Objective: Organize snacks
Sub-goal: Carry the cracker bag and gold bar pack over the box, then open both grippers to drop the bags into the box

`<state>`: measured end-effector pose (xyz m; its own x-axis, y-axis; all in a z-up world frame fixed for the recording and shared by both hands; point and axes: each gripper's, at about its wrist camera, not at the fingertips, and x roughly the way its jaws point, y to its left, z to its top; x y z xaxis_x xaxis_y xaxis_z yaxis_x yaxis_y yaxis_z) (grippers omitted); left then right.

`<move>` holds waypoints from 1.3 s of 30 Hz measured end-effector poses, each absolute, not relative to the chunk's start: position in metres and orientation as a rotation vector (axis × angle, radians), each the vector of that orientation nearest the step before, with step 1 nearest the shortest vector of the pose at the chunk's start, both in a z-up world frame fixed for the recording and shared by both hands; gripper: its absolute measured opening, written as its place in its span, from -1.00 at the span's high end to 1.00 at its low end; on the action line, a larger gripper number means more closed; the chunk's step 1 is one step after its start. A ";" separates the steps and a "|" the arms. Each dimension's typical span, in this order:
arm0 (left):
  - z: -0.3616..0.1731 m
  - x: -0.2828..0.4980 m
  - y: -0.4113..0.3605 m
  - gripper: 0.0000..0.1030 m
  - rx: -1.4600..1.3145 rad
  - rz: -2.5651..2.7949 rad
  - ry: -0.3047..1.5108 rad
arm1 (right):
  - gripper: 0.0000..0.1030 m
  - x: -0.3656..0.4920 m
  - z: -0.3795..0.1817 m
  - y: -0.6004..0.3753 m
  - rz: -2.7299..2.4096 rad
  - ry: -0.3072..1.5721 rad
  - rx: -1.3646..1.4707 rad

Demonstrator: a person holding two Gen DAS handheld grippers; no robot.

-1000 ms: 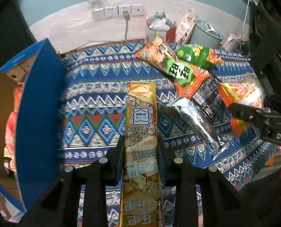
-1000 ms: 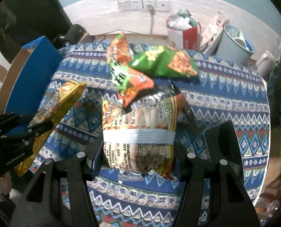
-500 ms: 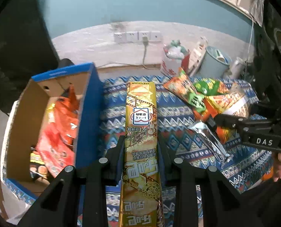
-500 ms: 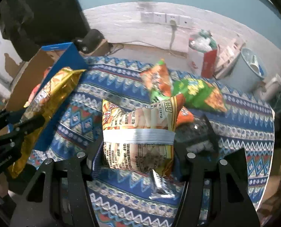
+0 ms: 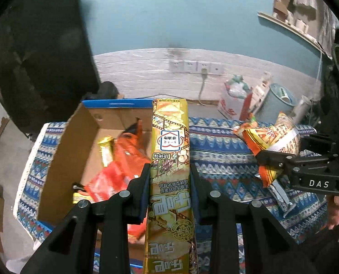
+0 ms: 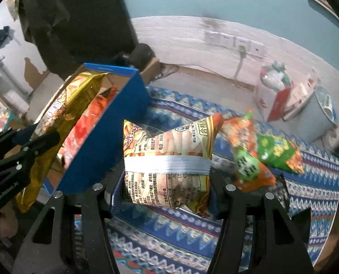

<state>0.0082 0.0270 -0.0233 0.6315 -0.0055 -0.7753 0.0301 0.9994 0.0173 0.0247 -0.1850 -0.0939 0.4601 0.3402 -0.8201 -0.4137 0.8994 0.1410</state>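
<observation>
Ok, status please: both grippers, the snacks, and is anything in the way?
Left gripper shut on gold packet. Right gripper shut on taped bag. Box open, half full, nothing blocking.

1. I count two grippers: left gripper (image 5: 169, 171), right gripper (image 6: 167, 182).
2. One cardboard box (image 5: 62, 159).
3. Two held packets: gold packet (image 5: 170, 137), taped packet (image 6: 167, 150).
4. At least three loose packets right of the box: orange-green packet (image 6: 244, 150), green packet (image 6: 276, 150), silver packet (image 5: 281, 194).
5. In the box: several red-orange packets (image 5: 123, 155), exact count unclear.
</observation>
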 end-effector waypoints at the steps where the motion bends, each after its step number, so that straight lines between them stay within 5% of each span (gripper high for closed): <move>1: -0.024 0.009 0.035 0.40 0.021 -0.007 0.888 | -0.15 0.027 -0.093 -0.177 0.473 0.987 -0.085; 39: -0.059 0.010 0.190 0.39 -0.233 0.237 0.980 | -0.15 0.063 -0.119 0.017 0.730 1.037 -0.186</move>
